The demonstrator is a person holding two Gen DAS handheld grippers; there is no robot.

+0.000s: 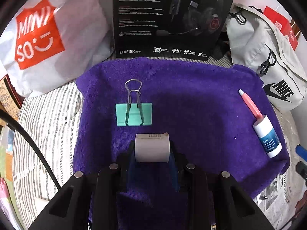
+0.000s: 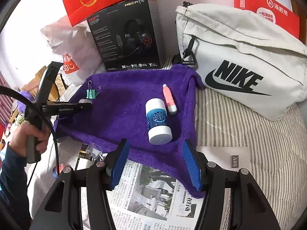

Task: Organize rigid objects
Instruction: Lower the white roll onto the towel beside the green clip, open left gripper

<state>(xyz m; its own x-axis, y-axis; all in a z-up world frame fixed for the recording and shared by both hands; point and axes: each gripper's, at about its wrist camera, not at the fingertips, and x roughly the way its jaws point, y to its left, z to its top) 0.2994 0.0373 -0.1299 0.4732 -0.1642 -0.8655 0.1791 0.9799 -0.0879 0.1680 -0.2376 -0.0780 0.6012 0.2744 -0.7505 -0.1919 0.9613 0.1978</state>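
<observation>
The lower part of the short grey cardboard tube (image 1: pixel 152 147) is hidden between the dark pads of the left gripper (image 1: pixel 152 154), whose jaws are nearly closed and clamp it by its ends above the purple fleece cloth (image 1: pixel 191 99). Just beyond it the mint-green binder clip with wire handles (image 1: pixel 134 114) lies flat on the cloth. In the right wrist view the tube is only a small grey sliver. The right gripper (image 2: pixel 156 163) stands about half open and empty; the white-and-blue cylindrical bottle (image 2: pixel 157 121) and the pink-and-white tube (image 2: pixel 169 99) lie just ahead of it, side by side.
</observation>
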